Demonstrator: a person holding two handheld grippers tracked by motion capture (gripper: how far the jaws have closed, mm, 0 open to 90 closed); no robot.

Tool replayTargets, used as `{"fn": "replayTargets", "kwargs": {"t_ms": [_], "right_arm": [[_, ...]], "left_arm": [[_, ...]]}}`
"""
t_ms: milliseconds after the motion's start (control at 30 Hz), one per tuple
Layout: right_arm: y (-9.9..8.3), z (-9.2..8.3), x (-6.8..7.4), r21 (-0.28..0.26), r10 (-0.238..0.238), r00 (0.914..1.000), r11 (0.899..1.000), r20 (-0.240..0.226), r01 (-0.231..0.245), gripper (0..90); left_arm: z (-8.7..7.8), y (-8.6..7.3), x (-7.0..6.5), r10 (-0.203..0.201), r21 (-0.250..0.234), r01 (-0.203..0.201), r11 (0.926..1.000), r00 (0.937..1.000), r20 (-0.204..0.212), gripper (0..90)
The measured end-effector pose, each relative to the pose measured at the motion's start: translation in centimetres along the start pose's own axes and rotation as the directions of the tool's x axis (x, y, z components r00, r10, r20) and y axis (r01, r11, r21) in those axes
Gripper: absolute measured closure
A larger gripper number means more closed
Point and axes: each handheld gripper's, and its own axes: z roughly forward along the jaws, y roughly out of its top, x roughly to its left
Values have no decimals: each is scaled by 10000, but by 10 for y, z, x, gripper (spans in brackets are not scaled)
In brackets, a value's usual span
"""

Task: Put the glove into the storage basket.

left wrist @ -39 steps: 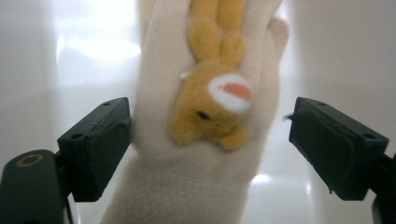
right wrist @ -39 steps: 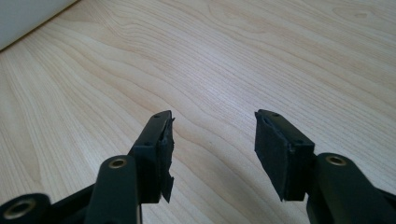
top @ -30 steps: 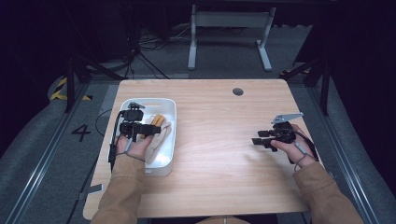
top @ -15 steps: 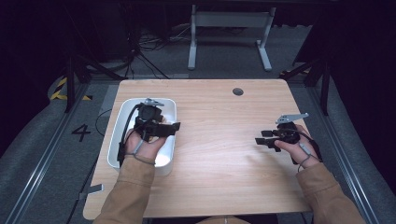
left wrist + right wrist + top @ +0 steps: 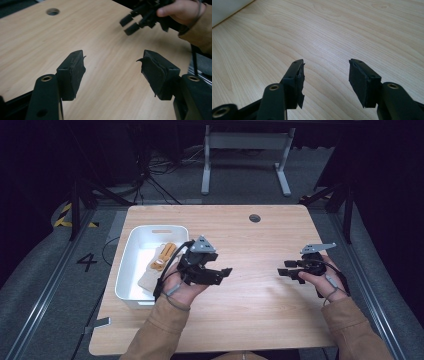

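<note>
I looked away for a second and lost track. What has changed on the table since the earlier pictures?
The left gripper has swung out of the white bin to the right and now hangs over bare table, jaws open and empty. It carried nothing out: the yellow-and-cream items stay in the bin. The right gripper stays open at the right, and the bin has not moved.
</note>
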Motion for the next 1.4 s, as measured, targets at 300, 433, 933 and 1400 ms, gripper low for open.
{"fn": "replayTargets", "kwargs": {"t_ms": [300, 433, 933, 1400], "right_arm": [[0, 1, 1, 22, -77, 10000, 10000, 10, 77, 469], [1, 0, 1, 16, -116, 9999, 9999, -24, 116, 468], [-1, 7, 2, 270, -184, 9998, 9995, -66, 186, 465], [-7, 19, 2, 695, -360, 9993, 9969, -24, 361, 462]], "left_arm": [[22, -7, -9, 14, 246, -50, 9997, 9898, 1427, 397], [39, -14, -13, 252, 528, -353, 9980, 9831, 1816, 405], [101, -60, -7, -182, 1201, 13, 9928, 9900, 1396, 421], [117, -74, -9, 144, 1559, -272, 9874, 9965, 826, 399]]}}
